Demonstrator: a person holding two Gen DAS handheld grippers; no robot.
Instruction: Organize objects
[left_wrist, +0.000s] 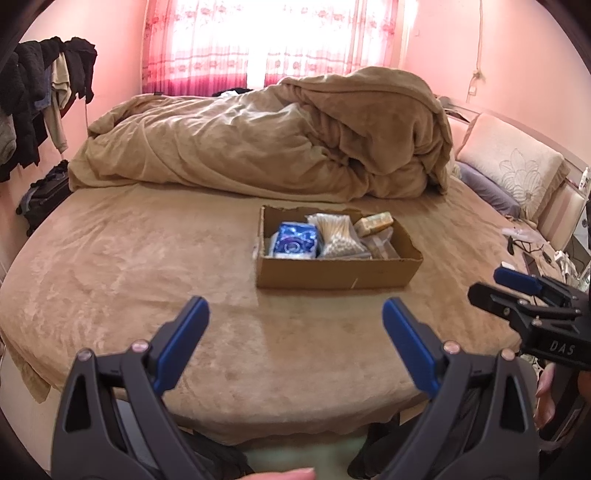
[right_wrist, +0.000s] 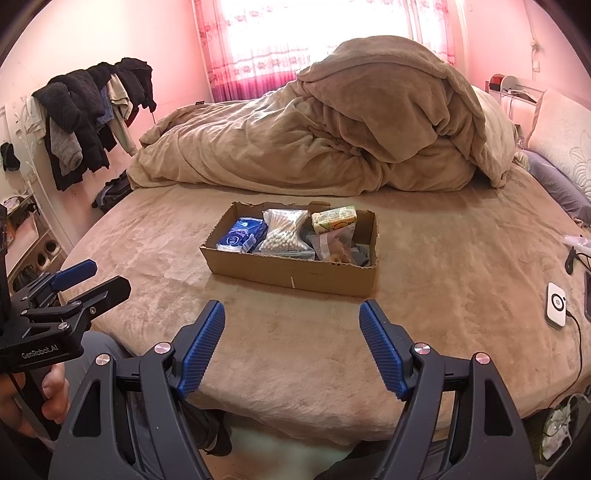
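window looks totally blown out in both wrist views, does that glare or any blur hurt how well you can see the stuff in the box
Left wrist view: the window is overexposed and casts a pink tint, and the cardboard box contents look slightly soft. Right wrist view: same glare, but the cotton swab bag and blue packet read sharper. Both views bow at the edges; both open grippers hold nothing.

Blown-out window backlight; pink cast; fisheye-warped edges.
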